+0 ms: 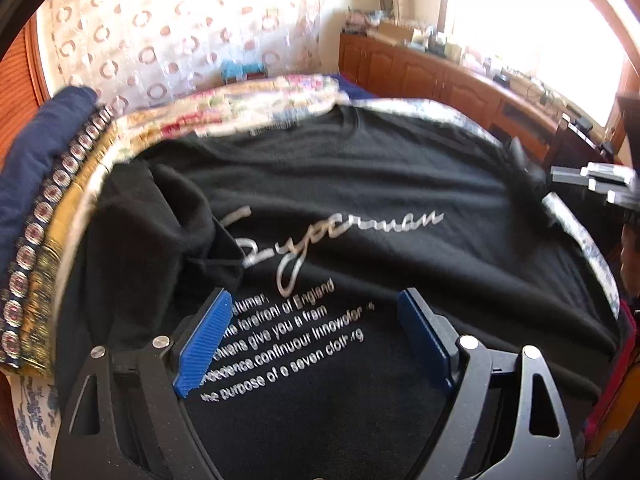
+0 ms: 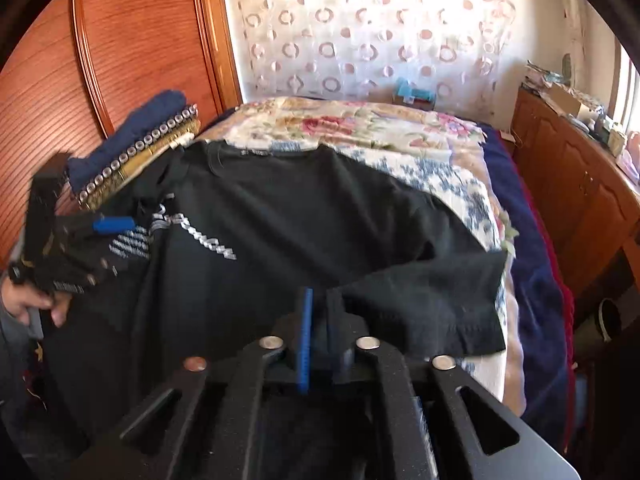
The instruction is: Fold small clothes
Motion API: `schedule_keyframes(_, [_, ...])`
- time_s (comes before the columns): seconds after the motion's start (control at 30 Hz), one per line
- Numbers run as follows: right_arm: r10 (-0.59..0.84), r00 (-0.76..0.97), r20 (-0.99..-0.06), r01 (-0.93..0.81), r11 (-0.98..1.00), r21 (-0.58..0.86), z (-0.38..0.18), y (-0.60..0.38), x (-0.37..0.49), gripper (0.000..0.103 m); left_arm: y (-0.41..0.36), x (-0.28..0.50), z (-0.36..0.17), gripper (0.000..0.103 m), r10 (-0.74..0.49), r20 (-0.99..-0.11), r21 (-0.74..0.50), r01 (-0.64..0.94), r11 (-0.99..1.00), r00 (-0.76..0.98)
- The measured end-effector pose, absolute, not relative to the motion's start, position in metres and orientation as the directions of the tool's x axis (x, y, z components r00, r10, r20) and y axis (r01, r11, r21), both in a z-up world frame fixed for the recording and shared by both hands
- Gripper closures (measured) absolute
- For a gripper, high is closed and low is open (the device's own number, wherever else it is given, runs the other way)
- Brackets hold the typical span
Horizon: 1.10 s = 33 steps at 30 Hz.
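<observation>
The black T-shirt (image 2: 304, 216) is laid print-up on the bed (image 2: 448, 172), collar towards the curtain, long axis running away; the left gripper (image 1: 316, 340) is held released above the lettering, the right gripper (image 2: 320, 320) pitched down, barely parted, sleeve cloth between its jaws.

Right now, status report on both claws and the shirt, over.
Left claw open above the printed chest. Right claw narrow, sleeve cloth between its pads, grip uncertain. Black T-shirt spread on the bed, left sleeve folded in. Nothing blocking.
</observation>
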State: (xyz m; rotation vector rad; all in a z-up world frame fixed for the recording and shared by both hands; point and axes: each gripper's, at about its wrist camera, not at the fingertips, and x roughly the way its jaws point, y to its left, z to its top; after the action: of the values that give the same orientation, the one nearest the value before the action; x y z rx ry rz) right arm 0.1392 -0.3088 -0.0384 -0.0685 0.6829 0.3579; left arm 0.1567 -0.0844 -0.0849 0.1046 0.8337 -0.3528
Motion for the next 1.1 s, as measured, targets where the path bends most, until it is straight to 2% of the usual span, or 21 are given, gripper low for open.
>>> schedule_keyframes(0.03, [0.302, 0.72, -0.624, -0.34, 0.938, 0.061, -0.039, -0.313, 0.136, 0.07, -0.083, 0.155, -0.079, 0.017, -0.272, -0.724, -0.052, 0.342, 0.938, 0.634])
schedule_keyframes(0.1, [0.294, 0.738, -0.607, -0.32, 0.945, 0.068, -0.034, -0.323, 0.13, 0.061, -0.082, 0.15, -0.07, 0.017, -0.283, -0.696, -0.057, 0.342, 0.938, 0.66])
schedule_keyframes(0.13, [0.283, 0.751, -0.597, -0.305, 0.95, 0.066, -0.031, -0.329, 0.127, 0.06, -0.083, 0.147, -0.067, 0.017, -0.287, -0.685, -0.057, 0.345, 0.937, 0.669])
schedule_keyframes(0.27, [0.224, 0.778, -0.586, -0.23, 0.971, 0.065, -0.029, -0.358, 0.123, 0.06, -0.082, 0.139, -0.054, 0.017, -0.31, -0.663, -0.068, 0.358, 0.931, 0.681])
schedule_keyframes(0.47, [0.13, 0.754, -0.644, -0.124, 0.991, 0.056, -0.055, -0.383, 0.148, 0.06, -0.086, 0.128, -0.044, 0.017, -0.345, -0.651, -0.099, 0.375, 0.922, 0.677])
schedule_keyframes(0.7, [0.09, 0.713, -0.695, -0.08, 0.996, 0.047, -0.075, -0.374, 0.204, 0.06, -0.089, 0.122, -0.04, 0.017, -0.353, -0.635, -0.099, 0.381, 0.919, 0.687])
schedule_keyframes(0.87, [0.072, 0.707, -0.704, -0.083, 0.996, 0.019, -0.065, -0.369, 0.206, 0.06, -0.084, 0.122, -0.042, 0.017, -0.348, -0.632, -0.104, 0.368, 0.924, 0.692])
schedule_keyframes(0.9, [0.073, 0.706, -0.704, -0.086, 0.996, 0.017, -0.067, -0.372, 0.208, 0.061, -0.083, 0.122, -0.043, 0.017, -0.347, -0.632, -0.107, 0.366, 0.925, 0.693])
schedule_keyframes(0.97, [0.079, 0.705, -0.705, -0.098, 0.995, 0.013, -0.066, -0.369, 0.208, 0.072, -0.08, 0.122, -0.044, 0.017, -0.348, -0.632, -0.115, 0.36, 0.926, 0.692])
schedule_keyframes(1.03, [0.092, 0.701, -0.708, -0.121, 0.993, 0.008, -0.065, -0.366, 0.206, 0.096, -0.078, 0.122, -0.046, 0.017, -0.347, -0.633, -0.122, 0.353, 0.928, 0.692])
schedule_keyframes(1.1, [0.087, 0.697, -0.711, -0.135, 0.991, -0.011, -0.064, -0.364, 0.204, 0.098, -0.076, 0.122, -0.047, 0.017, -0.345, -0.633, -0.124, 0.35, 0.929, 0.693])
